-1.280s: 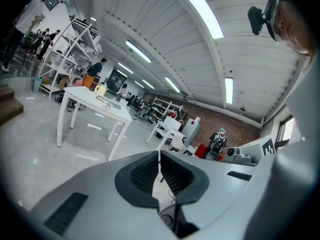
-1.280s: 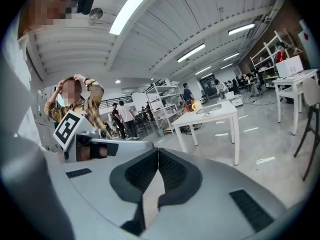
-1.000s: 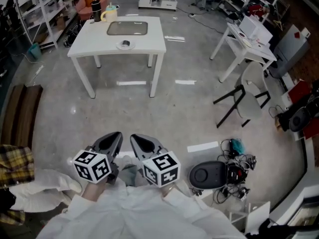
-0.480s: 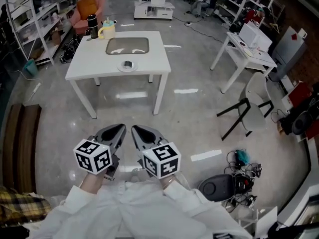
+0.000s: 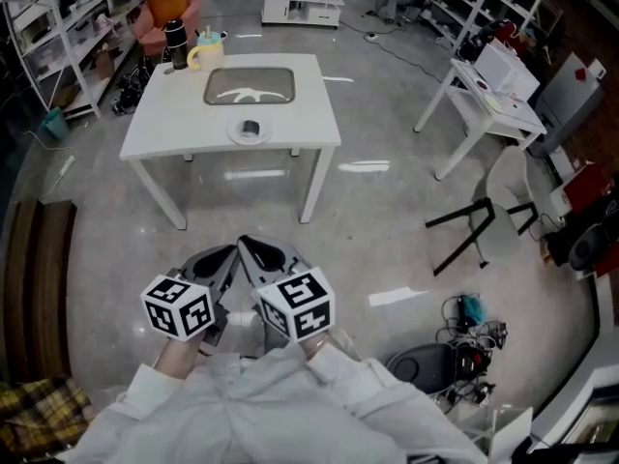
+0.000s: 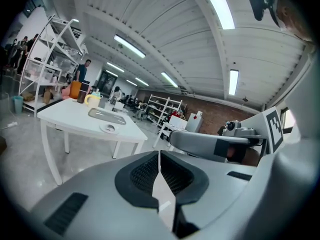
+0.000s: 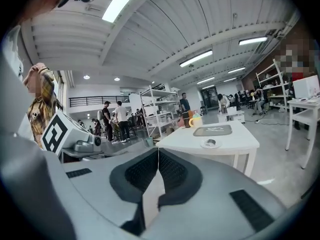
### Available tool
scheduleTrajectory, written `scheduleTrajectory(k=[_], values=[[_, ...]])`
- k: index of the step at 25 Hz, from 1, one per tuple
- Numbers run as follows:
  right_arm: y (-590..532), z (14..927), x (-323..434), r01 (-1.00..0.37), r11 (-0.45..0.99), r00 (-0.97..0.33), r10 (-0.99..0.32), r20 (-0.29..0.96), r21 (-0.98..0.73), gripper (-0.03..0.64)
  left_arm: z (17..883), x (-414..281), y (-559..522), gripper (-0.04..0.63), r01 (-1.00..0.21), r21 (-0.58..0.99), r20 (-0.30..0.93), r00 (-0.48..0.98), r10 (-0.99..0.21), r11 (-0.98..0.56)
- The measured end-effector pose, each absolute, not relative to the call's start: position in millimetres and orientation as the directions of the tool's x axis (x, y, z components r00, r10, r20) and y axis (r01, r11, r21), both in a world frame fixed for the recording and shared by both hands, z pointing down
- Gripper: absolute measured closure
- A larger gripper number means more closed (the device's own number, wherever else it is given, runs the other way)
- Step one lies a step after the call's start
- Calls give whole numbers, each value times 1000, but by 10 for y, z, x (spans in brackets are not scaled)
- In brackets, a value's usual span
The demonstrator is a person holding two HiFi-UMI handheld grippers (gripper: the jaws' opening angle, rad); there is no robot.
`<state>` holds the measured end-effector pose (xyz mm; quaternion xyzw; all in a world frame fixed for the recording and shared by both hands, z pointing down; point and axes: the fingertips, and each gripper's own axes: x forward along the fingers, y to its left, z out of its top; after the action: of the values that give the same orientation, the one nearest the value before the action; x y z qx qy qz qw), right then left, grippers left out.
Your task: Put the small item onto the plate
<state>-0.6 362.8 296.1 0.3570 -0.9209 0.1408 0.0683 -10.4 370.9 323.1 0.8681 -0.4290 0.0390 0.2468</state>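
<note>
A white table (image 5: 290, 114) stands ahead on the grey floor. On its near edge sits a small white plate (image 5: 250, 133) with a small grey round item (image 5: 250, 127) lying on it. The plate (image 7: 210, 144) shows in the right gripper view, and as plate (image 6: 108, 129) in the left gripper view. Both grippers hang side by side low in the head view, well short of the table. My left gripper (image 5: 228, 253) is shut and empty, its pads (image 6: 150, 171) together. Equally shut and empty is my right gripper (image 5: 246, 244), whose pads (image 7: 170, 171) meet.
A grey tray (image 5: 249, 85), a yellow mug (image 5: 203, 54) and a dark bottle (image 5: 175, 43) stand farther back on the table. A second white table (image 5: 484, 80) and a tipped chair (image 5: 479, 196) are to the right, with a black round device and cables (image 5: 435, 361). Shelving (image 5: 58, 17) lines the left.
The whole view has advanced toward the white table, which now sits lower and larger. Both grippers travelled along with it, still shut, side by side.
</note>
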Motion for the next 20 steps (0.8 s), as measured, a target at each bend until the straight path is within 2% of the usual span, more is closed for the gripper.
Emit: scheduleTrajectory(k=[11,20], values=[[2273,3250,53,-674,685,-738,-617,272,-275,601,3340,-379,2397,574,-794,429,287,572,-768,-431],[814,3277,411,-693,660,-721,-633,281,-289,600,3348,-336,1041,574,-792,470,275,550,-788,-389]])
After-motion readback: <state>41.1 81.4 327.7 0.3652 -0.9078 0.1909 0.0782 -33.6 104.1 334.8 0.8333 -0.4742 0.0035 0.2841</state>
